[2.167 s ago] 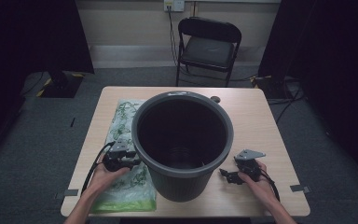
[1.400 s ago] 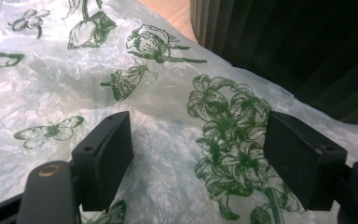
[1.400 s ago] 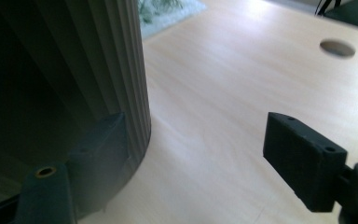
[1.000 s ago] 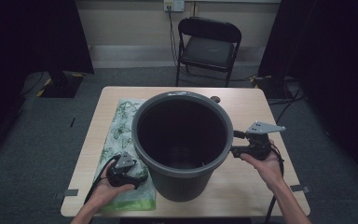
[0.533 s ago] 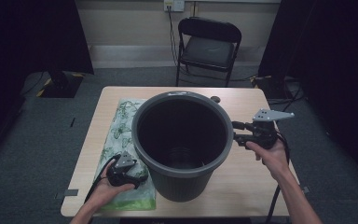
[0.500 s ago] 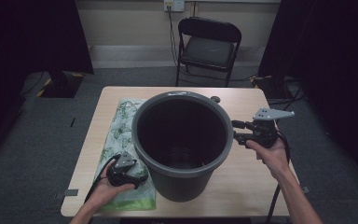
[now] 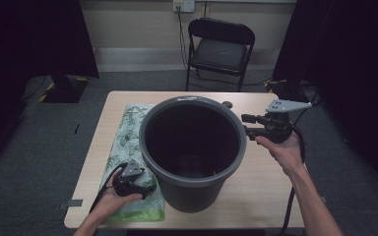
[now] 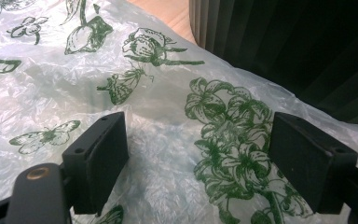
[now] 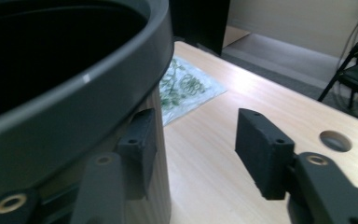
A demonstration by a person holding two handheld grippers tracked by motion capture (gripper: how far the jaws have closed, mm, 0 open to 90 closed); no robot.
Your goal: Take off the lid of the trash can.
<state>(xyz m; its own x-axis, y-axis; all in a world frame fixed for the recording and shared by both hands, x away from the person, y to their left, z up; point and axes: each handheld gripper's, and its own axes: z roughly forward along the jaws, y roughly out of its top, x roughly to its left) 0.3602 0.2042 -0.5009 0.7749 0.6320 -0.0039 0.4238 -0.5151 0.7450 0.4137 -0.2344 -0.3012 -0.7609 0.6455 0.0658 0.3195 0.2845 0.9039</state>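
High view: your right gripper [image 7: 246, 125] sits level w/ the rim of the grey bin [image 7: 192, 147], jaws pointing at it, nothing pinched. The right gripper view puts 1 jaw tucked under the rim lip against the wall, the other out over the table [image 9: 223, 163]. Jaws have just been closing, w/ no wall between them yet. Risk: if you squeeze from here you'll close on air beside the bin, or nudge the rim and skate the bin toward your left hand. You'd need 1 jaw inside the rim first.

Your left gripper [image 7: 143, 183] is low at the near-left corner, jaws spread wide over the printed plastic bag [image 8: 168, 107], which lies flat on the table just left of the bin, its near end touching the bin's base. Pads aren't pressing the film yet, prob. hovering just above. Risks there: thin film is slippery, so a shallow pinch may grab only 1 layer or slip off; and if the bin's base sits on the bag's edge, pulling could tear it or drag the bin.
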